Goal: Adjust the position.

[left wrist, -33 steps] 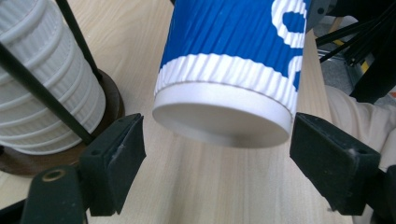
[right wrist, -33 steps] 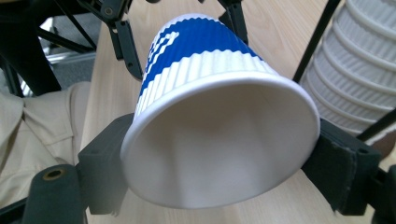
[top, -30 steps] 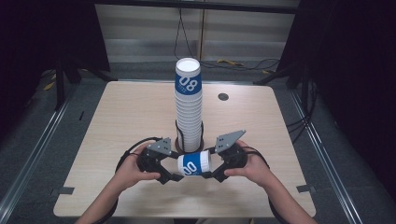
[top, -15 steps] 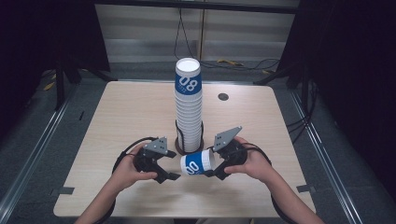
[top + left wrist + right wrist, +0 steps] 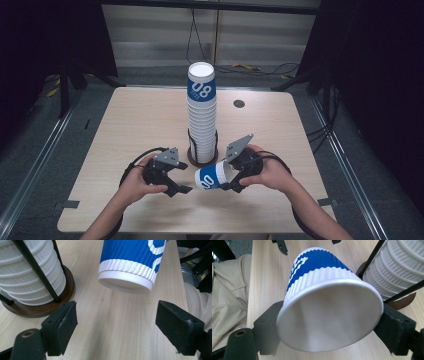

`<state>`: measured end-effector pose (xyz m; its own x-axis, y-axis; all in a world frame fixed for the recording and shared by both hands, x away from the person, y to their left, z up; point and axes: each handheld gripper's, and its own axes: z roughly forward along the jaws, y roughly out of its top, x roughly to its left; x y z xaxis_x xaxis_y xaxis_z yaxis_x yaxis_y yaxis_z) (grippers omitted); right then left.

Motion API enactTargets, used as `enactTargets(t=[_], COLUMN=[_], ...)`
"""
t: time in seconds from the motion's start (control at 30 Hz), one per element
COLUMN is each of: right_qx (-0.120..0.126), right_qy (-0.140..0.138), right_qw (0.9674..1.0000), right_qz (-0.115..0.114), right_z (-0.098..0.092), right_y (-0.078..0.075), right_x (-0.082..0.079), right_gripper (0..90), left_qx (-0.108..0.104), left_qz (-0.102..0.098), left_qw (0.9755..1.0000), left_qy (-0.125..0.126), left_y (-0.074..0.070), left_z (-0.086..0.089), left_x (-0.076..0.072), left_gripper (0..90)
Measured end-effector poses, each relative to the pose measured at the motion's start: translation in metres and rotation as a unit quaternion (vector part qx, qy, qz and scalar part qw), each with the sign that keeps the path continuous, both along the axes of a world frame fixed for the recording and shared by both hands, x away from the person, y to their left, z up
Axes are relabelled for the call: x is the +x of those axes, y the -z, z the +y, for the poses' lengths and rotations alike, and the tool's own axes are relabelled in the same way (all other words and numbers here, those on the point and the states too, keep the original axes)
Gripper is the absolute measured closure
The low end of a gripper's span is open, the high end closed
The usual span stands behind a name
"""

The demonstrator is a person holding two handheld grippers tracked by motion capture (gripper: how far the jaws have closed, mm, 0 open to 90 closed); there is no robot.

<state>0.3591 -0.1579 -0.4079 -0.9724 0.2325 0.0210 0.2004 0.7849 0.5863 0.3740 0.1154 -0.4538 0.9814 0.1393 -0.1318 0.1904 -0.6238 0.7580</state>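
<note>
Right gripper [image 5: 226, 176]: jaws closed on the wide end of a blue-and-white ribbed paper cup [image 5: 213, 176], one pad on each side of the rim; in the right gripper view the cup [image 5: 329, 307] lies on its side, open mouth toward the camera, narrow base pointing away toward the left gripper; cup held clear of the table [image 5: 130, 125], tilted slightly base-down.

Left gripper [image 5: 184, 184]: jaws apart, nothing between the pads; in the left gripper view the cup's base [image 5: 126, 281] hangs ahead of and above the gap, not touching either pad; bare wood between the jaws and the cup.

Just behind both grippers, between them: a tall stack of the same ribbed cups [image 5: 201, 117], standing upright in a black wire holder on a round dark wooden base [image 5: 202, 159]; top cup of the stack shows the blue band with "08"; the lower cups show white. The holder sits just beside the held cup, on its far side; in the right gripper view the wire uprights [image 5: 374, 255] and the stack [image 5: 402, 267] pass close by the right-hand pad, apart from the cup as far as can be told; in the left gripper view the base [image 5: 40, 307] lies just beyond the left-hand pad.

Farther out: a small dark round inset [image 5: 239, 104] in the tabletop, well beyond the stack, toward the far right; a beige sleeve [image 5: 229, 297] at the near edge.
</note>
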Motion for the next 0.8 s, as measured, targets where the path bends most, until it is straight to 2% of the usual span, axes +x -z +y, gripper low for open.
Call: enactTargets(t=[0.07, 0.33, 0.5, 0.73, 0.8], right_qx=[-0.009, -0.041, -0.06, -0.081, -0.078], right_qy=[0.0, -0.023, -0.03, -0.035, -0.042], right_qw=[1.0, 0.9989, 0.9976, 0.9961, 0.996], right_qz=[0.001, -0.004, -0.013, -0.011, -0.016], right_z=[0.001, 0.009, 0.013, 0.018, 0.018], right_y=[-0.001, -0.005, -0.007, -0.01, -0.01], right_x=[0.001, 0.0, 0.0, -0.001, 0.0], right_gripper=[16.8, 16.8, 16.8, 16.8, 16.8], left_qx=[0.005, 0.001, 0.002, 0.003, -0.001], left_qz=[0.0, 0.006, 0.007, 0.011, 0.011], left_qw=[1.0, 1.0, 1.0, 0.9999, 0.9999], left_qy=[0.003, -0.001, 0.001, 0.001, 0.001], left_y=[0.0, 0.002, 0.003, 0.005, 0.005], left_z=[0.001, 0.0, 0.0, -0.001, -0.002], left_x=[0.0, 0.0, 0.0, 0.0, 0.0], left_gripper=[17.4, 17.4, 17.4, 17.4, 17.4])
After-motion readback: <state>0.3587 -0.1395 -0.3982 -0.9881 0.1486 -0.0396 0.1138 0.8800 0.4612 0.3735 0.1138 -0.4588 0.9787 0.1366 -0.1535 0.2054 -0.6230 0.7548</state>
